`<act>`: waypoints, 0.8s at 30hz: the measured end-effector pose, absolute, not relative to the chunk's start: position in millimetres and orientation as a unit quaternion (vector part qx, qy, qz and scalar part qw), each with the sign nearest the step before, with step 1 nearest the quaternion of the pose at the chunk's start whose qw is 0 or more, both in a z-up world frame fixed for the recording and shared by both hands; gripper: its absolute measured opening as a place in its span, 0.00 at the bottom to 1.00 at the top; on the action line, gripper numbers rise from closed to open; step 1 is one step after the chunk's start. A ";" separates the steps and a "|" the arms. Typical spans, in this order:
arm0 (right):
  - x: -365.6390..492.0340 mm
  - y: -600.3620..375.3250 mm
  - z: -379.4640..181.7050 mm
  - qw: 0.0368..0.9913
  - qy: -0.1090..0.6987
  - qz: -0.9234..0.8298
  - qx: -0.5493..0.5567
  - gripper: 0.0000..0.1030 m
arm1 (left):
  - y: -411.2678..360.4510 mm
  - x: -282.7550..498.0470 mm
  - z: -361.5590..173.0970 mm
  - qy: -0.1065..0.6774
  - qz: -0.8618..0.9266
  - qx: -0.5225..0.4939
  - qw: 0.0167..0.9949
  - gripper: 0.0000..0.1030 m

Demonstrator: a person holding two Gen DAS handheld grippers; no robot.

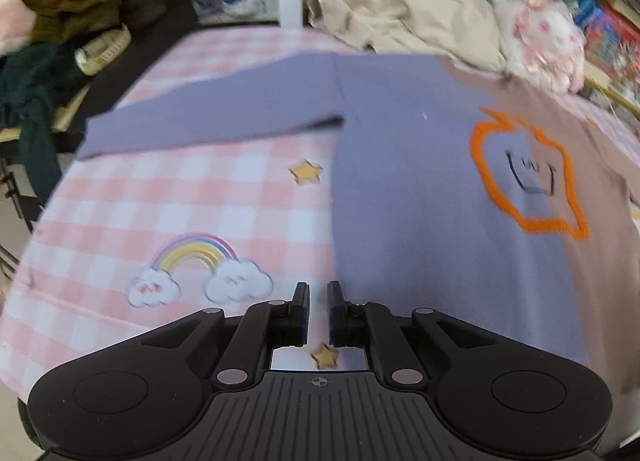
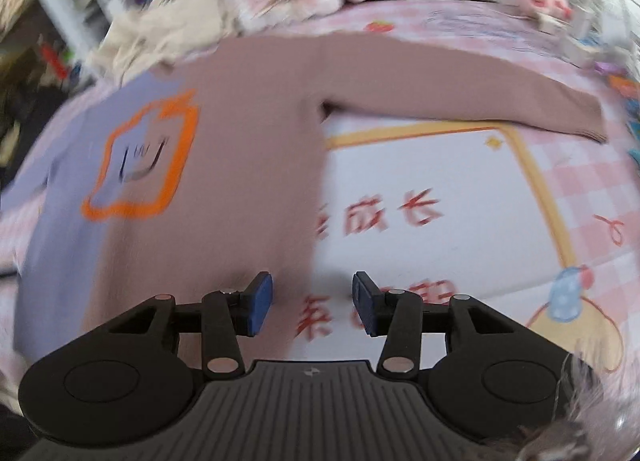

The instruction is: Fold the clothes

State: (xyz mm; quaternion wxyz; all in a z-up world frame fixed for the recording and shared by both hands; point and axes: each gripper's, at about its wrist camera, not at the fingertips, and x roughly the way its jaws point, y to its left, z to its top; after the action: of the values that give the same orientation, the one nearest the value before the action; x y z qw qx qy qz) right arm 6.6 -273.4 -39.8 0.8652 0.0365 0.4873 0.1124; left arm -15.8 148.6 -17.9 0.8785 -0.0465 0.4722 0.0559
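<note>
On a pink checked cloth a sweater lies flat, lilac on one half and brown on the other, with an orange outline across its chest. At far left its lilac sleeve stretches out sideways. Next, the left gripper hovers beside the lilac hem, jaws nearly together with nothing between them. Further right, the right gripper straddles the brown side edge, jaws apart and not pressing on it. Farthest right the brown sleeve reaches outward.
</note>
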 end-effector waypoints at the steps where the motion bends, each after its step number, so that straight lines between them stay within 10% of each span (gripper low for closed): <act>1: 4.0 -265.1 -40.4 0.869 0.482 0.116 0.009 0.40 | 151.1 -15.1 -17.9 0.472 0.050 -0.056 0.879 0.13; 3: 0.9 -252.9 -41.4 0.871 0.474 0.130 -0.030 0.19 | 152.4 -11.9 -21.2 0.475 0.040 -0.075 0.876 0.17; 7: 2.6 -247.6 -43.4 0.874 0.466 0.133 -0.040 0.10 | 136.2 -11.2 -33.9 0.481 0.027 -0.037 0.876 0.19; 24: -0.2 -245.6 -41.0 0.875 0.466 0.121 -0.063 0.08 | 129.4 -13.8 -32.6 0.492 -0.003 -0.025 0.870 0.14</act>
State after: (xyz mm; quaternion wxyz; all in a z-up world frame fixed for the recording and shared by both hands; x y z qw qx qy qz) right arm -0.2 -245.6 -41.0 0.8745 -0.0632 0.4655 0.1205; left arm -13.8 129.4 -32.6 0.8705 -0.0250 0.4915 -0.0026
